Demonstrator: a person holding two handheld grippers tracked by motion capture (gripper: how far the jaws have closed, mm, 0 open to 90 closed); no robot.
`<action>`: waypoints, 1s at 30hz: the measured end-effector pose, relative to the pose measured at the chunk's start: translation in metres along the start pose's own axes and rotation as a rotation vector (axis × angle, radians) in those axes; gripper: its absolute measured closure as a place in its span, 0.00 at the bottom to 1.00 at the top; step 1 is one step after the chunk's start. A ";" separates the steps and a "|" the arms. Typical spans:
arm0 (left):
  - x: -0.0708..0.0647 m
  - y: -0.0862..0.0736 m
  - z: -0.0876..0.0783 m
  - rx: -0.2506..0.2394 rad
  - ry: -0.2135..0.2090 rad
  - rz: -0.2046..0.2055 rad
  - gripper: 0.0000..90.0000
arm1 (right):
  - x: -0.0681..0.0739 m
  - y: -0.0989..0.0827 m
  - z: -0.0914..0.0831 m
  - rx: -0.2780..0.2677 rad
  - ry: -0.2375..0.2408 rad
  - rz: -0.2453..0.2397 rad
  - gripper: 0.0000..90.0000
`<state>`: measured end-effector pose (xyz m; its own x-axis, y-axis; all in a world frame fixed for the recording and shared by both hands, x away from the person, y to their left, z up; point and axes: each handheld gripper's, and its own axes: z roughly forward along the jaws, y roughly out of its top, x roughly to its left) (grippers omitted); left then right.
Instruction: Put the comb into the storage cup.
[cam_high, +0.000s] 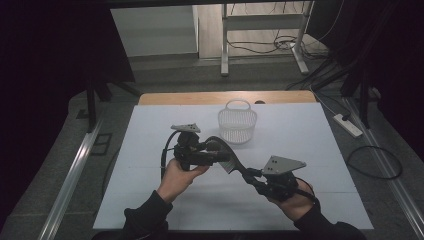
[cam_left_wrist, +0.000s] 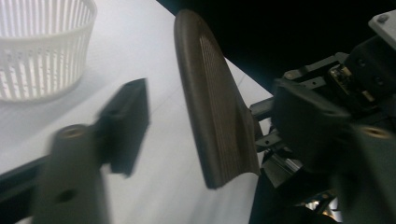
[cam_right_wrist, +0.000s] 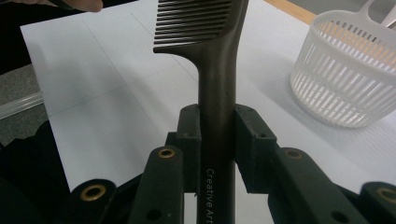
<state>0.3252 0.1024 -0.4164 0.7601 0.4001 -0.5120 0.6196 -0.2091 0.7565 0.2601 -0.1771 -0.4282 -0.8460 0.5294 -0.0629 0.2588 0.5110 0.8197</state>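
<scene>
A dark brown comb (cam_right_wrist: 219, 70) with a long handle is held up above the white table (cam_high: 310, 145). My right gripper (cam_right_wrist: 218, 140) is shut on its handle, with the teeth pointing away at the top of the right gripper view. My left gripper (cam_left_wrist: 215, 123) is open, and the toothed end of the comb (cam_left_wrist: 215, 102) stands between its two spread jaws without being clamped. From above, the left gripper (cam_high: 226, 156) and the right gripper (cam_high: 249, 173) meet at the comb (cam_high: 229, 161) near the table's middle.
A white slotted plastic basket (cam_high: 237, 122) with a handle stands upright just behind the grippers; the basket (cam_right_wrist: 348, 70) looks empty. White sheet covers the table, with a wooden strip (cam_high: 225, 97) along the far edge. Cables and a power strip (cam_high: 347, 125) lie on the floor beyond.
</scene>
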 end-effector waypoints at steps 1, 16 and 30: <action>0.001 0.000 -0.001 0.002 -0.008 -0.006 0.46 | 0.000 0.000 0.000 0.001 -0.002 0.000 0.81; 0.007 -0.002 -0.003 0.008 -0.105 -0.070 0.88 | 0.000 -0.001 0.002 0.009 -0.018 -0.002 0.81; 0.015 -0.007 -0.001 -0.004 -0.181 -0.163 0.97 | 0.002 -0.003 0.007 0.023 -0.047 -0.033 0.80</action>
<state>0.3320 0.1108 -0.4285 0.6731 0.2618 -0.6917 0.7364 -0.1510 0.6595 0.2608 -0.1726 -0.4345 -0.8315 0.5432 -0.1167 0.2424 0.5437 0.8035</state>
